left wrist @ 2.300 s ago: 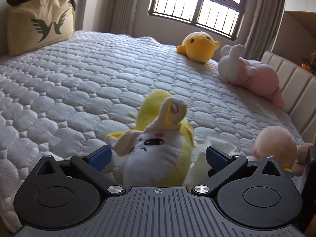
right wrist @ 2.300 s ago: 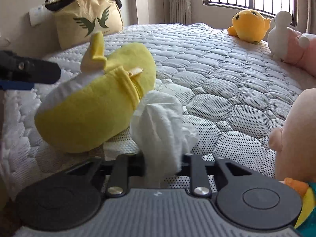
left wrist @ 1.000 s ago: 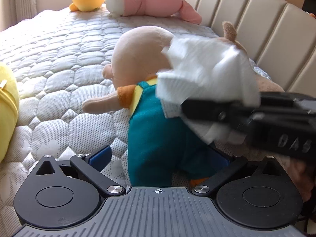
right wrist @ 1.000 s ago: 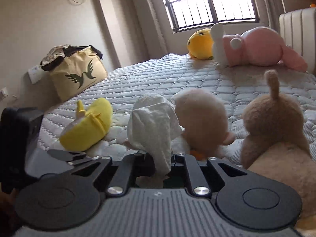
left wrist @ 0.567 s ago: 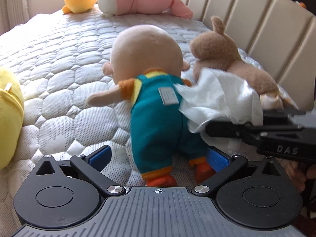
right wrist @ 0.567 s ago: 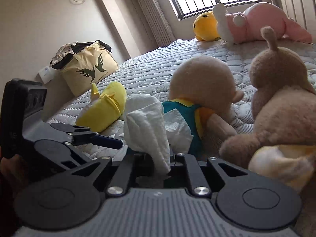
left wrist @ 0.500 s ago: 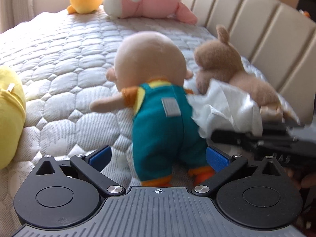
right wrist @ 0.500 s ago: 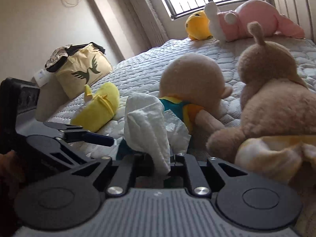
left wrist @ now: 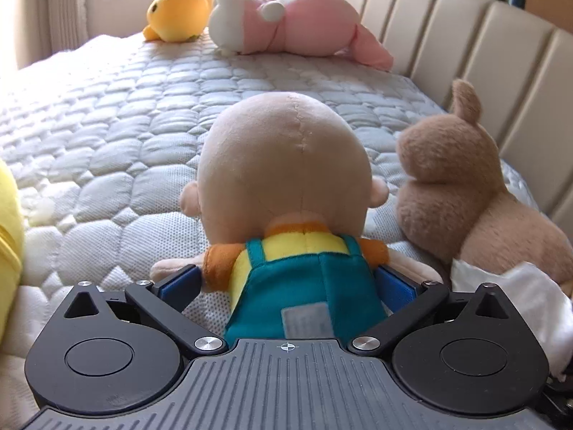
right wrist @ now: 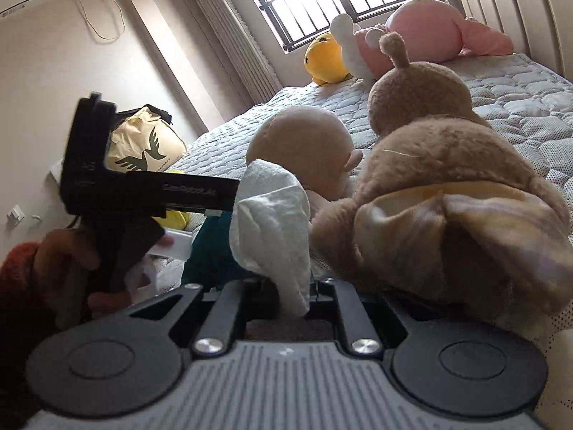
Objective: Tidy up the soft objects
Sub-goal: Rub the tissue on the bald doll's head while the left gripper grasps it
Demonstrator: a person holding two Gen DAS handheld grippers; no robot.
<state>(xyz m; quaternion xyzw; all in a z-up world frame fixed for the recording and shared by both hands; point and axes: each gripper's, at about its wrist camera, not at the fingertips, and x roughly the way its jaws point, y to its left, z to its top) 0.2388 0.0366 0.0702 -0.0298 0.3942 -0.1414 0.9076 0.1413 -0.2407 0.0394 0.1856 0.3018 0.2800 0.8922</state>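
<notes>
A bald doll in teal overalls point(left wrist: 297, 193) lies face down on the quilted bed point(left wrist: 107, 125). My left gripper point(left wrist: 288, 281) is open, its blue pads point(left wrist: 179, 281) on either side of the doll's torso at the arms. A brown plush rabbit point(left wrist: 465, 193) lies just right of the doll. My right gripper point(right wrist: 290, 286) is shut on a crumpled white tissue point(right wrist: 272, 222), low beside the brown rabbit point(right wrist: 429, 165) and the doll point(right wrist: 301, 143). The tissue point(left wrist: 530, 297) shows at the left wrist view's lower right. A hand point(right wrist: 64, 258) holds the left gripper's black body point(right wrist: 143, 193).
A yellow chick plush point(left wrist: 179, 14) and a pink rabbit plush point(left wrist: 297, 25) lie at the far end by the window. A yellow banana plush point(left wrist: 9, 236) is at the left edge. The padded headboard point(left wrist: 465, 36) runs along the right. A tote bag point(right wrist: 147, 147) stands beyond the bed.
My left gripper has closed in on the doll, whose torso now lies between its fingers. The right gripper, still holding the tissue, has dropped lower and nearer the brown rabbit.
</notes>
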